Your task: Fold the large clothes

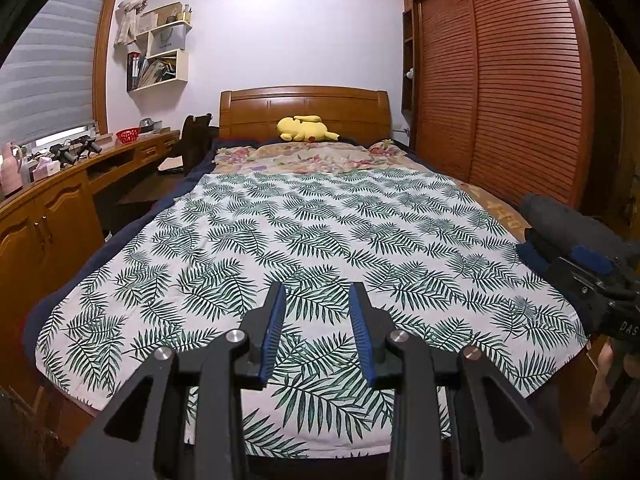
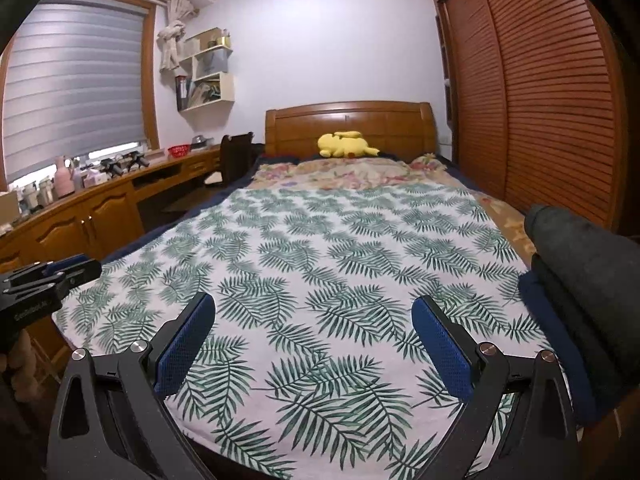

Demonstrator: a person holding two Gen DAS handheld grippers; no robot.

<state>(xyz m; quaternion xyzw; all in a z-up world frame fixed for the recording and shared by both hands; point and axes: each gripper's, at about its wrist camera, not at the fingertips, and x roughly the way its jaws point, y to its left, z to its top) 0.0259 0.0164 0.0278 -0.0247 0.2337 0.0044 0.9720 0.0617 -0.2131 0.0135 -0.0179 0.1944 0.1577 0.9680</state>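
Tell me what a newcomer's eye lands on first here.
The leaf-print sheet spread flat over the bed, filling the middle of both views. Next, the yellow plush lying at the wooden headboard. Then the dark folded clothes stacked at the bed's right edge.

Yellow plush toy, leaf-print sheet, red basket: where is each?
yellow plush toy (image 1: 306,129), left wrist view, its body.
leaf-print sheet (image 1: 320,232), left wrist view, its middle.
red basket (image 1: 128,135), left wrist view, its side.

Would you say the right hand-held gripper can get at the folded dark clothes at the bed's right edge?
Probably yes: the right hand-held gripper is open and empty, the dark clothes lie just to its right, and nothing stands between them.
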